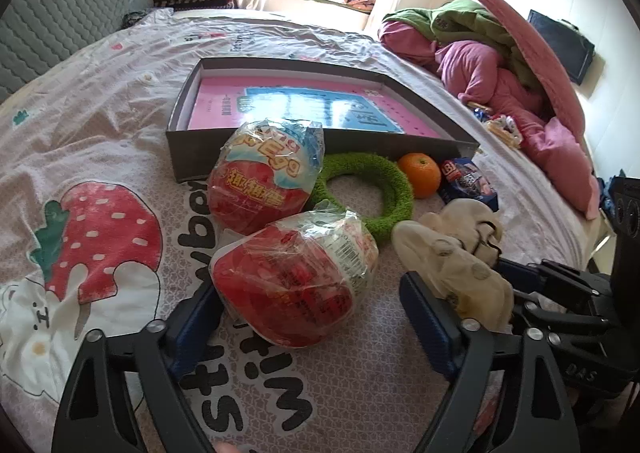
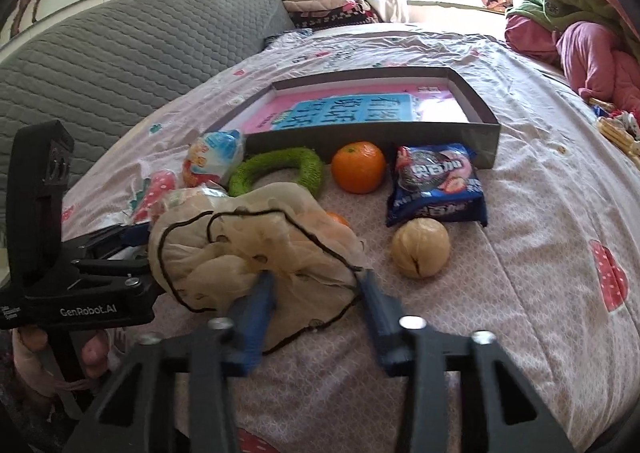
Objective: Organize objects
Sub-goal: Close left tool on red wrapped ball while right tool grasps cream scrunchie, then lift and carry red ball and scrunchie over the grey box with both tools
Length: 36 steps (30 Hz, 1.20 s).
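On the bed, my left hand-held gripper (image 1: pixel 310 327) gapes around a wrapped red toy egg (image 1: pixel 294 279) while my right hand-held gripper (image 2: pixel 316 293) straddles a cream pouch (image 2: pixel 256 249), unclamped; the slick wrapper may slip toward the box (image 1: pixel 320 141) at twelve o'clock.

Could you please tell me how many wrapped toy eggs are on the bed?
2. One egg leans against the box front, left of the green ring. The other egg lies nearer, between the open left gripper fingers. More could be hidden behind the cloth bag.
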### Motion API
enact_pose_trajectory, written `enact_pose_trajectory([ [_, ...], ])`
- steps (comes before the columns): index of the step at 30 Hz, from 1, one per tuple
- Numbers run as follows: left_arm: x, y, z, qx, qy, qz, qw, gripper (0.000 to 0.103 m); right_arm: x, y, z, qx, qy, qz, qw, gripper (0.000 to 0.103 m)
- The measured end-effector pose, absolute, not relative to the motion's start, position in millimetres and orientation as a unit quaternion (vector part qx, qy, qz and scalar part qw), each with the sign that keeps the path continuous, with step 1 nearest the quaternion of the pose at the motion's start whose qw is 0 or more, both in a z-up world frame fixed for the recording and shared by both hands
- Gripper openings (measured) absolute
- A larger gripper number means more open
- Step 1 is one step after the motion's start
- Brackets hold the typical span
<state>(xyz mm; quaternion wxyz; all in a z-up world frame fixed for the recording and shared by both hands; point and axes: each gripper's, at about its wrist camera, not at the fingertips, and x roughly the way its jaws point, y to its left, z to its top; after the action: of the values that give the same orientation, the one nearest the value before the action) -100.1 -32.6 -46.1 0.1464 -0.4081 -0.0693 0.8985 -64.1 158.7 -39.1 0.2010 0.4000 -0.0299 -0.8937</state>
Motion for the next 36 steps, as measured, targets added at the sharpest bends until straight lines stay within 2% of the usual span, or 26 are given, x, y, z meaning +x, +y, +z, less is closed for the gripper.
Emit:
enact_pose_trajectory([
  [2,-100,-33,-47,-0.408,-0.07,0.898,0.148,0.076,-63,157,-38,0.396,-0.027,-0.893,0.21,0.024],
  [4,-100,-33,-47,-0.408,-0.071,0.898,0.15,0.065,-62,157,-38,0.393,-0.027,-0.894,0.216,0.018],
  [6,-99,-32,-47,-0.408,-0.074,0.896,0.158,0.06,-61,157,-37,0.388,-0.031,-0.894,0.223,0.013],
  [14,-91,-28,-45,-0.397,-0.089,0.896,0.175,0.059,-58,159,-30,0.372,-0.033,-0.898,0.234,0.009],
  [23,-81,-24,-37,-0.381,-0.092,0.904,0.168,0.059,-49,160,-18,0.34,-0.018,-0.911,0.233,0.008],
  [36,-81,-19,-8,-0.343,-0.1,0.919,0.166,0.059,-47,174,0,0.306,-0.042,-0.923,0.228,0.007],
])
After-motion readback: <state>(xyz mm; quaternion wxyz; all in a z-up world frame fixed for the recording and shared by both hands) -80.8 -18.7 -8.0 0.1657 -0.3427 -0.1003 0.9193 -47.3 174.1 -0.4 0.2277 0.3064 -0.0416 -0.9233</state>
